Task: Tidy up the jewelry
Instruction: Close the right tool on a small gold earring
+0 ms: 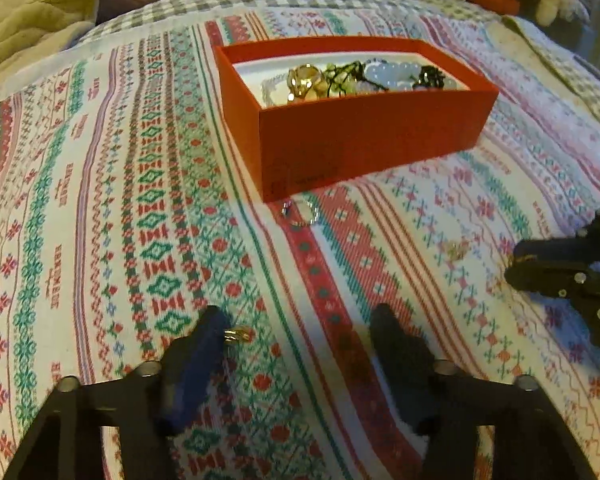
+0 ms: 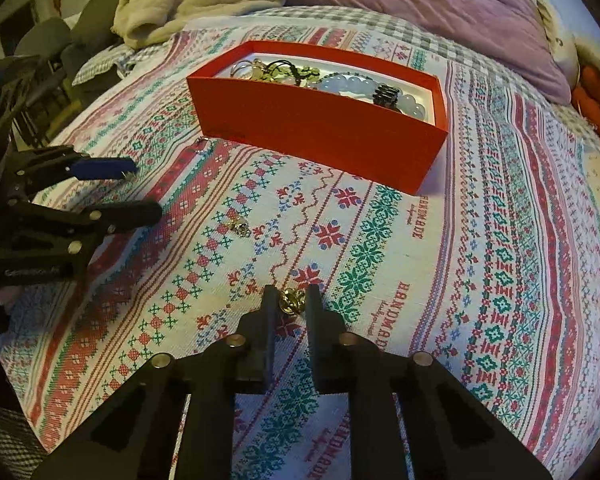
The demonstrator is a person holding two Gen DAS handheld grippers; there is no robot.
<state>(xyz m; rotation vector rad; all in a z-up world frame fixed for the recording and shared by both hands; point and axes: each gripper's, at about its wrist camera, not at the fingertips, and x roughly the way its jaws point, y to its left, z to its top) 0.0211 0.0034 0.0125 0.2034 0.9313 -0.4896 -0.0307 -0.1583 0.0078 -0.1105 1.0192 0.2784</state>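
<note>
While the red box (image 2: 320, 120) is sitting on the patterned bedspread (image 2: 500, 240) with most of the jewelry already inside it, I am working through the few pieces lying loose in front of its near wall. Inside the box I am seeing a pale blue beaded bracelet (image 2: 352, 82), a dark beaded piece (image 2: 385, 94), some green beads on black cord (image 1: 340, 76) and a gold ornament (image 1: 305, 80), so I am judging the sorting to be well advanced. I am bringing my right gripper (image 2: 290, 300) around a small gold trinket (image 2: 292, 300) lying well in front of the box; its jaws are standing narrow on either side of the piece, but I cannot tell whether they are actually pinching it yet. My left gripper (image 1: 300, 320) is hanging wide open over the cloth, holding nothing, with a small gold ring (image 1: 239, 335) lying just beside its left finger (image 1: 204, 344). Closer to the box, a silver ring (image 1: 302, 212) is resting almost against the near wall, and another small gold piece (image 2: 238, 226) is lying between the box and my right gripper. I am counting four pieces left outside the box, as far as the views show.
</note>
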